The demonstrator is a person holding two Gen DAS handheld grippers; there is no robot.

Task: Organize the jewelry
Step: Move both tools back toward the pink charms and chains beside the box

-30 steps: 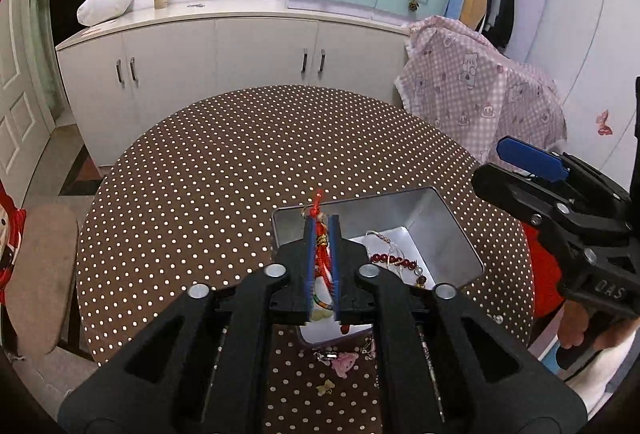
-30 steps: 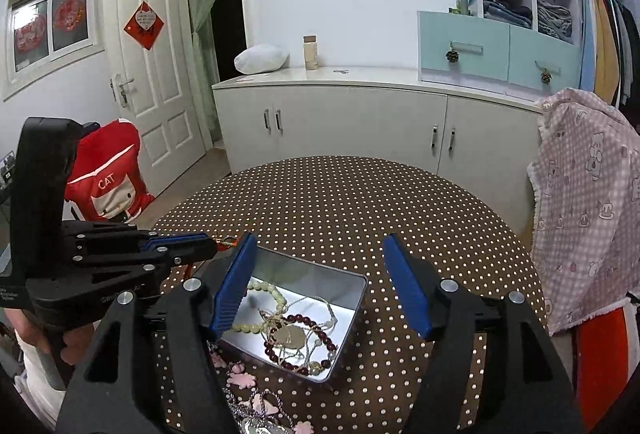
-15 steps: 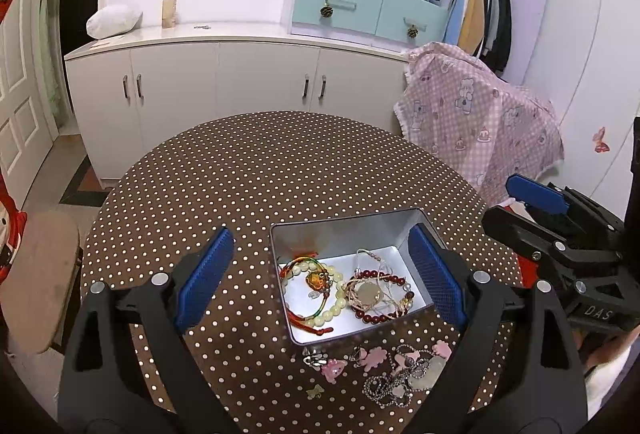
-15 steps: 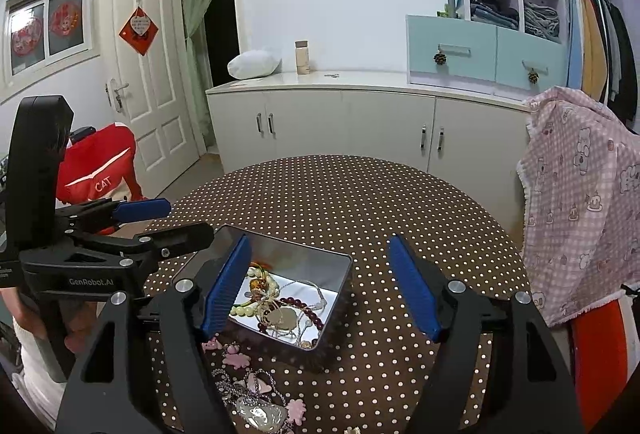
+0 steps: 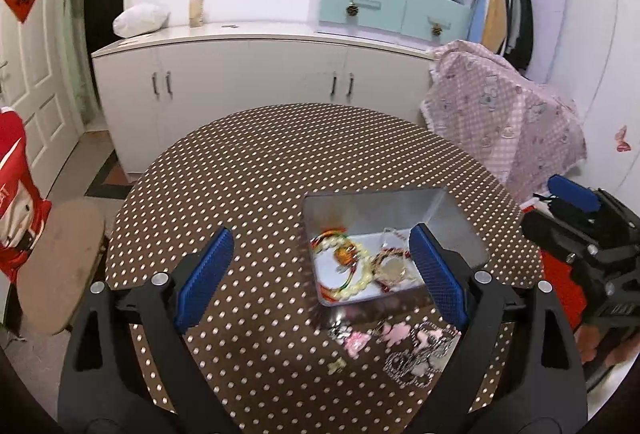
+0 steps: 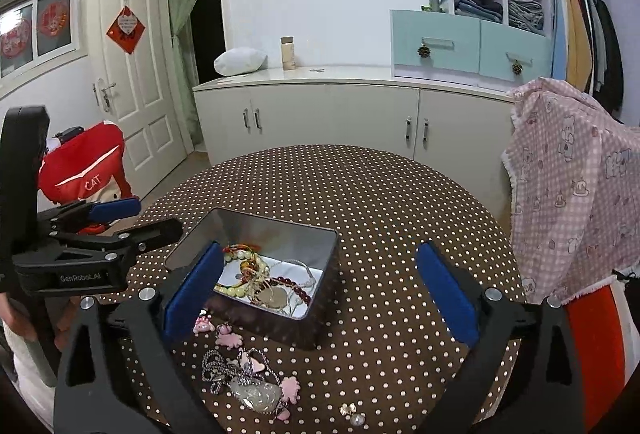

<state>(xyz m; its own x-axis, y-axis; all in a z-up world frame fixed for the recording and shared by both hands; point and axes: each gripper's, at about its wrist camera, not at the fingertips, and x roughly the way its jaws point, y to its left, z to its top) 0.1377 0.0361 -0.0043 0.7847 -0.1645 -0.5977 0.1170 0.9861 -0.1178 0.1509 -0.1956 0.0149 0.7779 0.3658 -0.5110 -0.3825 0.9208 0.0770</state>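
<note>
Bracelets [image 5: 348, 270] in tin [image 5: 460, 230], both tools seemingly empty

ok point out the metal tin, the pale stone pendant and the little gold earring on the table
metal tin [image 6: 320, 294], right wrist view, on its near outer wall
pale stone pendant [image 6: 258, 396], right wrist view, on the middle of the stone
little gold earring [image 6: 347, 409], right wrist view, on its gold part

Two texts can be read, both in the right wrist view — "GenRobot.AI" in pale letters along the side of the left gripper [image 6: 116, 218], and "CAT" in white on the red cloth [image 6: 86, 170] by the door (the red diamond sign [image 6: 125, 29] on the door is too small to read)
</note>
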